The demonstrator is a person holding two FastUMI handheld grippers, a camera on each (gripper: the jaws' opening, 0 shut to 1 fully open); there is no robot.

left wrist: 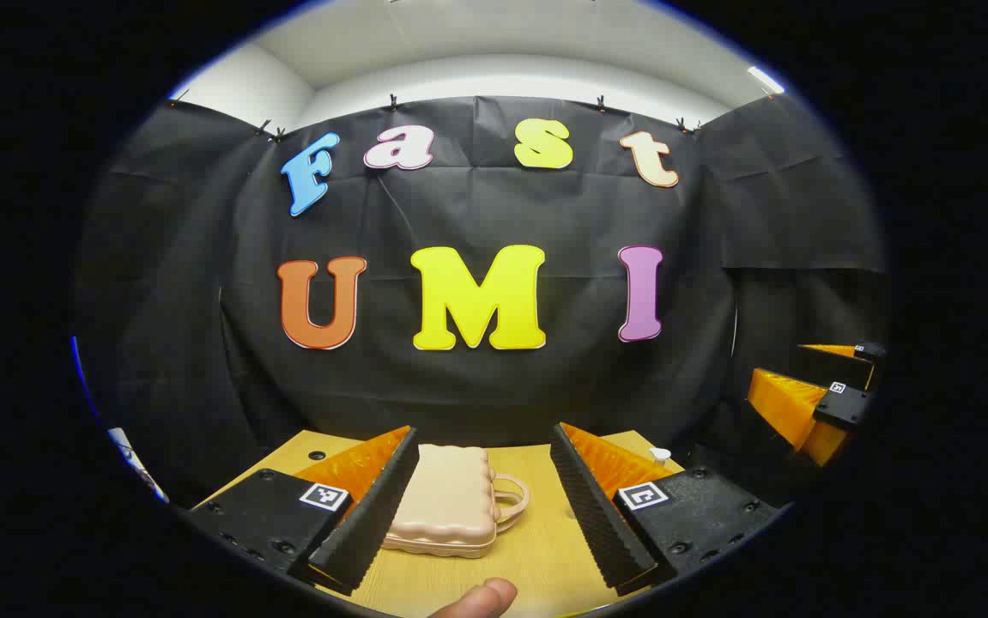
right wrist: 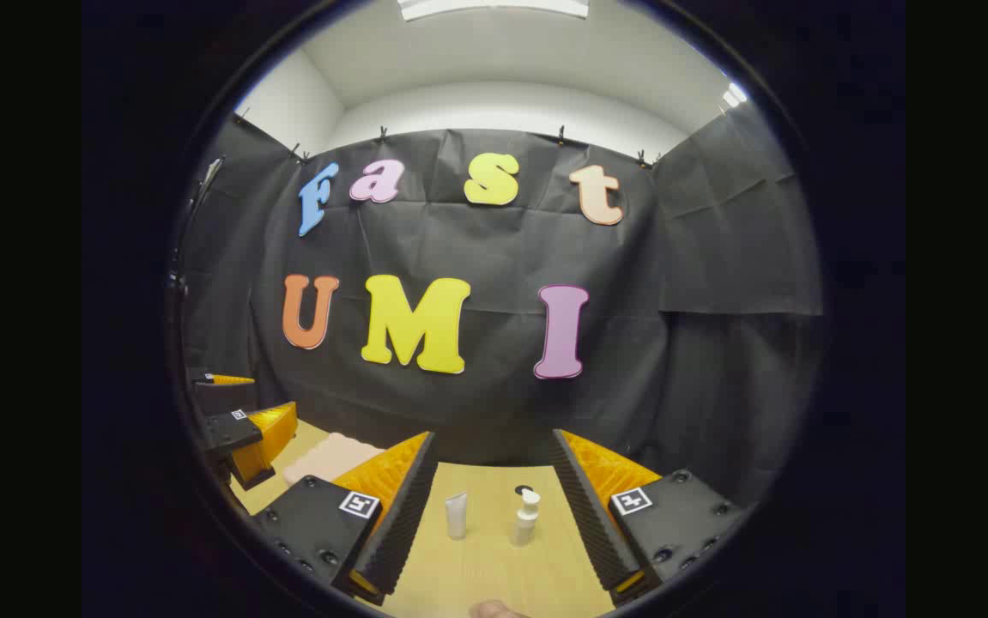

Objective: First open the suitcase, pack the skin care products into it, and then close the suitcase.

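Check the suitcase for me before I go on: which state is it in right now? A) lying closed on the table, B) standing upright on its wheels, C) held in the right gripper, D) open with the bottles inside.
A: the suitcase lies flat and shut on the table, between the open left gripper fingers, untouched.

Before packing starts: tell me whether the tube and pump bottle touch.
Apart. The right gripper view shows bare table between the tube and the pump bottle.

The suitcase (left wrist: 449, 502) looks like smooth, ribbed pink plastic; the table (left wrist: 536, 558) is pale matt wood grain; tube (right wrist: 456, 515) and pump bottle (right wrist: 525, 518) look plastic.
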